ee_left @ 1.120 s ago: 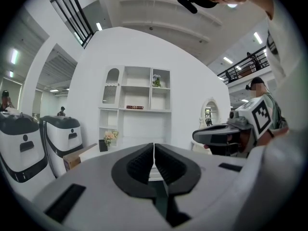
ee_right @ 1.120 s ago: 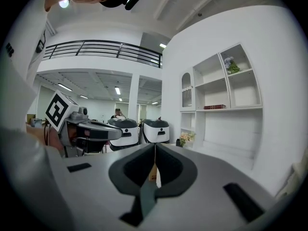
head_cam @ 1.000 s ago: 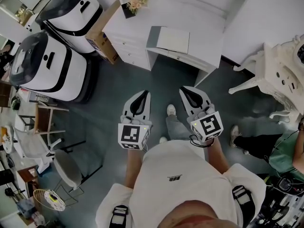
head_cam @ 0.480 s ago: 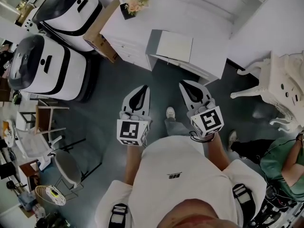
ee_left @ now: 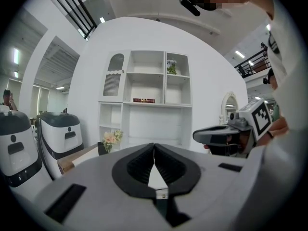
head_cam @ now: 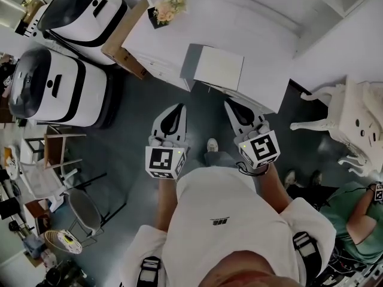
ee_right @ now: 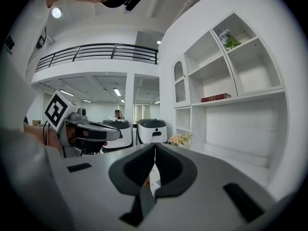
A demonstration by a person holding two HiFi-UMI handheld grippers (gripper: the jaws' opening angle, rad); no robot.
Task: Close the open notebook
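Note:
The notebook (head_cam: pixel 219 67) lies open on the white desk (head_cam: pixel 173 37) ahead, with a white page on the right and a grey leaf (head_cam: pixel 190 61) on the left. My left gripper (head_cam: pixel 178 107) and right gripper (head_cam: pixel 228 104) are held side by side at waist height over the dark floor, short of the desk's front edge. Both are shut with nothing between the jaws. In the left gripper view the left gripper (ee_left: pixel 154 145) points at the desk, with the right gripper (ee_left: pixel 198 135) beside it. The right gripper view shows the right gripper (ee_right: pixel 155 144) closed tip to tip.
Two large white and black machines (head_cam: pixel 57 85) stand at the left, beside a cardboard box (head_cam: pixel 122 43). A flower pot (head_cam: pixel 166 5) sits on the desk's far left corner. An ornate white table (head_cam: pixel 353 121) is at the right, a seated person in green (head_cam: pixel 353 217) at the lower right, and chairs (head_cam: pixel 54 157) at the left.
The desk and notebook have come nearer and lower in the head view as the person walks towards them. Both grippers keep their pose and stay shut.

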